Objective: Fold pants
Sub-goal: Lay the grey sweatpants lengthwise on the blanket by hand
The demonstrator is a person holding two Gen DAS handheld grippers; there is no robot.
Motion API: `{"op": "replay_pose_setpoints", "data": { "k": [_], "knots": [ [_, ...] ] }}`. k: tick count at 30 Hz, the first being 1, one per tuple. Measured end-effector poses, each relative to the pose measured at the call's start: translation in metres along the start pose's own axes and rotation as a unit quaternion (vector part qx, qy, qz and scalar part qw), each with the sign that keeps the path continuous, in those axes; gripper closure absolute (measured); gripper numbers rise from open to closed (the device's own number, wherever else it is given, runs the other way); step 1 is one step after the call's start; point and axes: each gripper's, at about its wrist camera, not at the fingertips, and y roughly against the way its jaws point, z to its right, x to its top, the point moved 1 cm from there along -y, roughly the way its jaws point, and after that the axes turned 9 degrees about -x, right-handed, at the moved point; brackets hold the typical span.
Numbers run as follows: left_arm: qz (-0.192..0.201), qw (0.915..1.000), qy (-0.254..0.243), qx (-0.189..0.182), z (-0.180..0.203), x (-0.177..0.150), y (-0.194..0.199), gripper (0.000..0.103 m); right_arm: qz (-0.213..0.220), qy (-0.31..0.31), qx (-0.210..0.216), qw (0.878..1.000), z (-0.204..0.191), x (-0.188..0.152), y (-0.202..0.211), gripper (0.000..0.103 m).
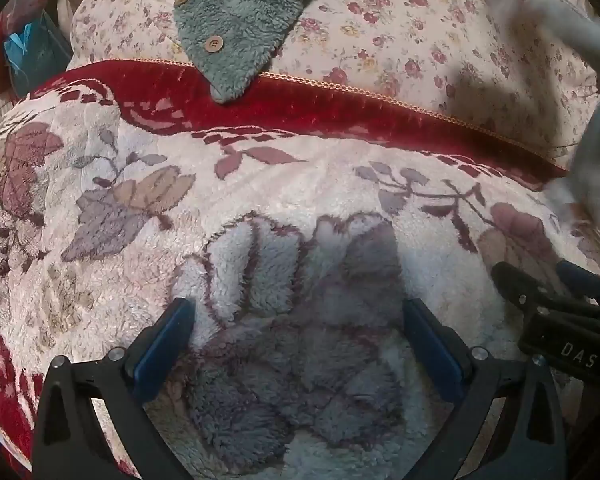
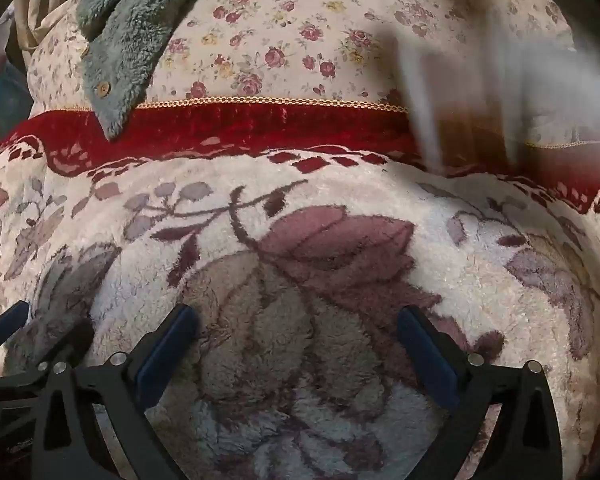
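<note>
A pale grey garment, probably the pants (image 1: 592, 152), hangs blurred in the air at the right edge of the left wrist view and streaks across the upper right of the right wrist view (image 2: 512, 92). My left gripper (image 1: 300, 312) is open and empty just above a fleecy floral blanket (image 1: 260, 184). My right gripper (image 2: 298, 320) is open and empty over the same blanket (image 2: 340, 188). It shows in the left wrist view (image 1: 540, 276) at the lower right. The left gripper's fingers (image 2: 8, 324) show at the lower left of the right wrist view.
The blanket has a dark red border (image 1: 300, 96) with gold trim. Beyond it lies a rose-print sheet (image 1: 400, 20). A teal fleece garment with wooden buttons (image 1: 236, 20) lies over the sheet and border, also in the right wrist view (image 2: 120, 48). Blue and red items (image 1: 28, 52) sit far left.
</note>
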Motion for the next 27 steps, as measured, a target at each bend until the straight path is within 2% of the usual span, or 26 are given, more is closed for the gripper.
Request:
{"op": "replay_pose_setpoints", "data": {
  "k": [1,3,27],
  "knots": [
    [0.0,1.0,0.0,0.0,0.0,0.0,0.0,0.0,0.0,0.001,-0.002,1.0,-0.005,-0.001,0.001,0.0],
    [0.0,1.0,0.0,0.0,0.0,0.0,0.0,0.0,-0.006,-0.009,0.012,1.0,0.009,0.006,-0.003,0.0],
    [0.0,1.0,0.0,0.0,0.0,0.0,0.0,0.0,-0.007,-0.006,0.011,1.0,0.01,0.006,-0.003,0.0]
  ]
}}
